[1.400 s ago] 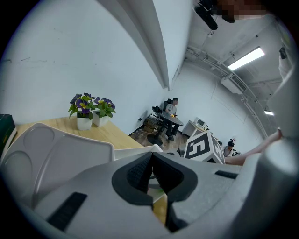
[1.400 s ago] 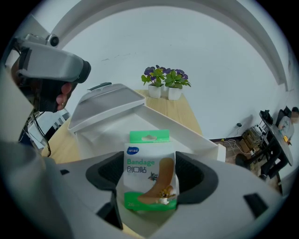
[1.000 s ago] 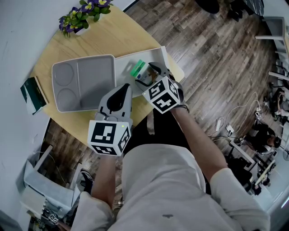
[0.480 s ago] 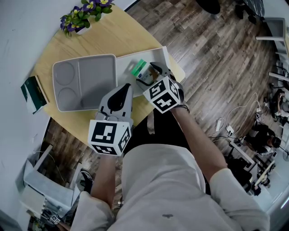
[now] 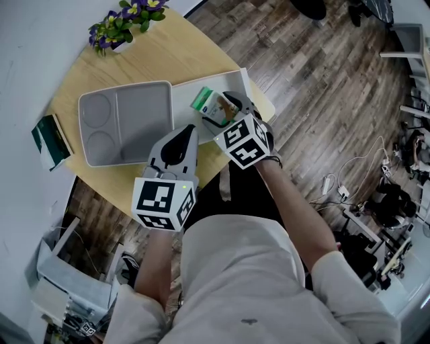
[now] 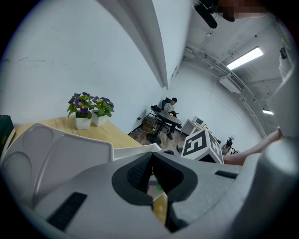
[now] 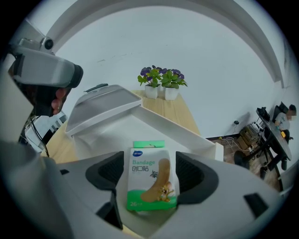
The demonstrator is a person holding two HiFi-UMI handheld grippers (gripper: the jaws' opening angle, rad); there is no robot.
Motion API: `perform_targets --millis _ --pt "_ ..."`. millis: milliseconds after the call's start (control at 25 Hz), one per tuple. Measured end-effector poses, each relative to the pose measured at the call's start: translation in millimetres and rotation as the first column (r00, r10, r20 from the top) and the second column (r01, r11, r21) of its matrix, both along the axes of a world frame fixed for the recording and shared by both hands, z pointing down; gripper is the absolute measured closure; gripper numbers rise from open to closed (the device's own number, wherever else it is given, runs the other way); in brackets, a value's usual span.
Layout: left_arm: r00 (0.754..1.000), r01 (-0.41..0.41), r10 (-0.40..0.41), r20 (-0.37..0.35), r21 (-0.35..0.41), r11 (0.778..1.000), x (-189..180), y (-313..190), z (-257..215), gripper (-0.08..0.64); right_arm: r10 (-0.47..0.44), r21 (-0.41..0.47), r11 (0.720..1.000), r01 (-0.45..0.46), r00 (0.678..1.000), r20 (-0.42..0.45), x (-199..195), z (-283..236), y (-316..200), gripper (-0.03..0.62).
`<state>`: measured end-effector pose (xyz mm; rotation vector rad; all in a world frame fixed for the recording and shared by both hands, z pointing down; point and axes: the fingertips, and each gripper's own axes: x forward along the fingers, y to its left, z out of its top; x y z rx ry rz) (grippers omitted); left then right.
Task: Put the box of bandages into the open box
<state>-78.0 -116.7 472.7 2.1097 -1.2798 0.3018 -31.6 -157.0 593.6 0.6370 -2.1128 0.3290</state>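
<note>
At the head camera's centre, we see the right gripper pinching the box of bandages over the near part of the white open box. Just to its left, the left gripper points toward that box's near wall. Left of both tools a grey tray lies on the wooden table, and potted flowers stand far ahead of them.

Left gripper view: we find the dark pads pressed together at their tips with nothing held. The grey tray lies ahead to the left and the right gripper's marker cube sits to the right.

Right gripper view: we see the box of bandages upright between the two jaws, its printed face toward the camera and both sides gripped. The open box's white floor lies ahead of and below the jaws. We cannot tell whether the held box touches it.
</note>
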Motion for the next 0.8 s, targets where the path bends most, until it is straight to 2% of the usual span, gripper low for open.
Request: perform_targets --millis 360,800 --pt "1.000 -0.029 0.029 0.004 0.004 1.000 4.7 0.6 -2.8 0.555 0.020 0.016 1.000 -0.021 0.999 0.028 3.5 -14.0 3.0 0.242" --pt "0.998 -0.064 0.064 0.008 -0.007 0.998 17.5 -0.7 1.3 0.555 0.077 0.028 0.996 -0.080 0.994 0.081 14.7 -29.2 7.5 0.281"
